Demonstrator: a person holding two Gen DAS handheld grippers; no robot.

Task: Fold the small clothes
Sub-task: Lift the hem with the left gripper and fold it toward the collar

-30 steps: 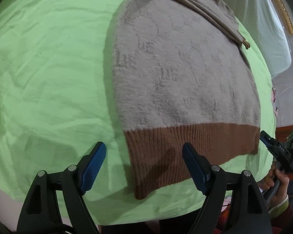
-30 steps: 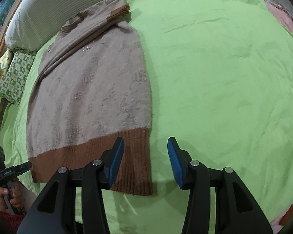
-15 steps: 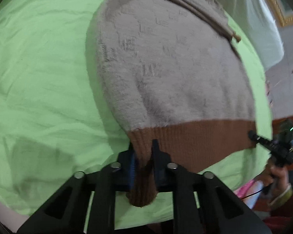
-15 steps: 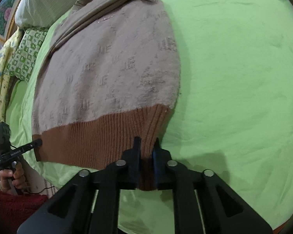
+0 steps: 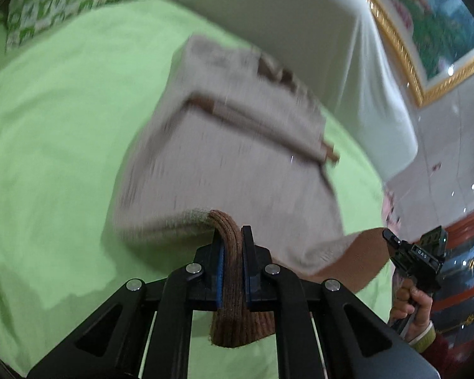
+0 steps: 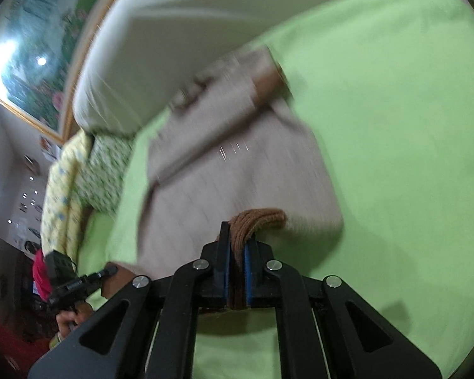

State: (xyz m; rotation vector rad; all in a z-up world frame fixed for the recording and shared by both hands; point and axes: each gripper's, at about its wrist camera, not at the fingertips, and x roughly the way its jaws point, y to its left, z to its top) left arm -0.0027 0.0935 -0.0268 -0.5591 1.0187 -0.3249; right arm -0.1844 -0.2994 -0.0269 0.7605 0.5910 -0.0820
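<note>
Left gripper (image 5: 231, 246) clamped on brown ribbed hem (image 5: 232, 287) of beige sweater (image 5: 237, 170), hem corner hanging at 6 o'clock. Right gripper (image 6: 237, 252) clamped on hem's other corner. Sweater, blurred, lifted at hem end; rest lies on green bedsheet (image 5: 57, 126). White pillow (image 6: 180, 31) at 12 o'clock.

hem (image 5: 230, 252) lifted off sheet (image 5: 63, 158) | sweater (image 6: 237, 170) folding, seemingly | view blurred
</note>
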